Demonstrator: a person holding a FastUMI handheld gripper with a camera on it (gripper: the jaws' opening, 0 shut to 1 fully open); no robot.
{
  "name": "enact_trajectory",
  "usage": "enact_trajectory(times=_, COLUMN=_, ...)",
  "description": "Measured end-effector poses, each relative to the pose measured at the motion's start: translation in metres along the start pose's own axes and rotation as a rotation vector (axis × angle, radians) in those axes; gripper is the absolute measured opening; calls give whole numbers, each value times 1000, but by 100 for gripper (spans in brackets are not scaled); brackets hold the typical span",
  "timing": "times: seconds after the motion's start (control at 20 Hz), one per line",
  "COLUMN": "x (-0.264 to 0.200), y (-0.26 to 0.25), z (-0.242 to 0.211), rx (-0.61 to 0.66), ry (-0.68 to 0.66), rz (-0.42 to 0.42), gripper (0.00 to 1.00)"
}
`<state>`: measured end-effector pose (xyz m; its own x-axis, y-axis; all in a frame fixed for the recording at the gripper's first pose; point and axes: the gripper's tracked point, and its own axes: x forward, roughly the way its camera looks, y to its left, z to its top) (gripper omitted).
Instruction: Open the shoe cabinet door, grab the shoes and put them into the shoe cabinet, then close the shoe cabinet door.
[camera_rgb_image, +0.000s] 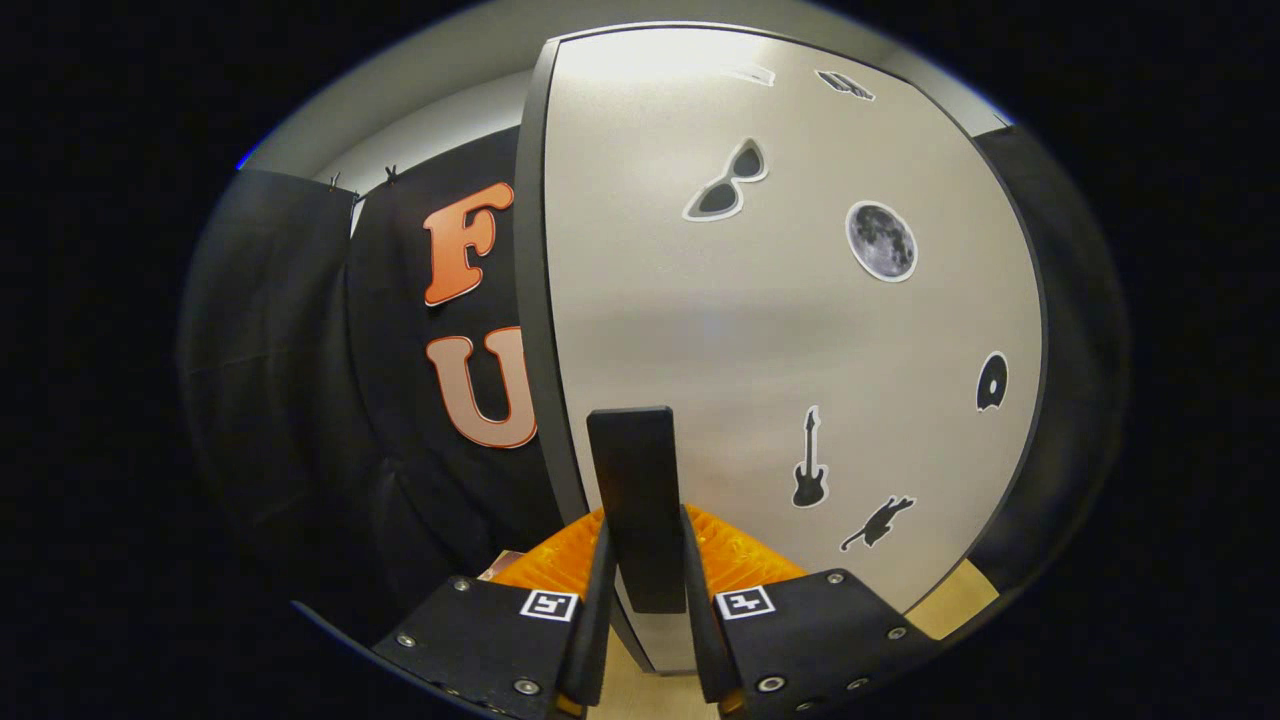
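Black handle (638, 505) of the grey cabinet door (790, 330) sits clenched between gripper (645, 560) fingers w/ both pressing — keep the grip firm & swing along the door's arc, no yanking.

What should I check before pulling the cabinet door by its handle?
1. Gripper around the black upright bar handle: ok, the handle sits between the two fingers.
2. Firm clamp on the handle: cannot tell, both fingers lie close along it but contact is not clear.
3. Pale grey sticker-covered cabinet door state: cannot tell, whether it is shut or slightly ajar.
4. Grip height: ok, fingers hold the lower part of the handle, its top stands free above them.
5. Swing path: ok on the handle side, only the black cloth booth wall hangs beyond.
6. Shoes' position: cannot tell.
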<state>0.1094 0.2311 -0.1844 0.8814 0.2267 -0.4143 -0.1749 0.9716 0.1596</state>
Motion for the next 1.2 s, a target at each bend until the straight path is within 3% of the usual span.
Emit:
enact_trajectory(times=0.3, x=-18, y=1, z=-3, rx=21, ry=1, rz=79, gripper=19)
enact_trajectory(times=0.55, x=-43, y=-5, z=-4, rx=74, ry=-56, rz=113, gripper=18)
enact_trajectory(times=0.85, x=-75, y=-21, z=-8, rx=66, ry=-32, rz=161, gripper=18)
enact_trajectory(times=1.2, x=-108, y=-47, z=-5, rx=79, ry=-53, rz=104, gripper=18)
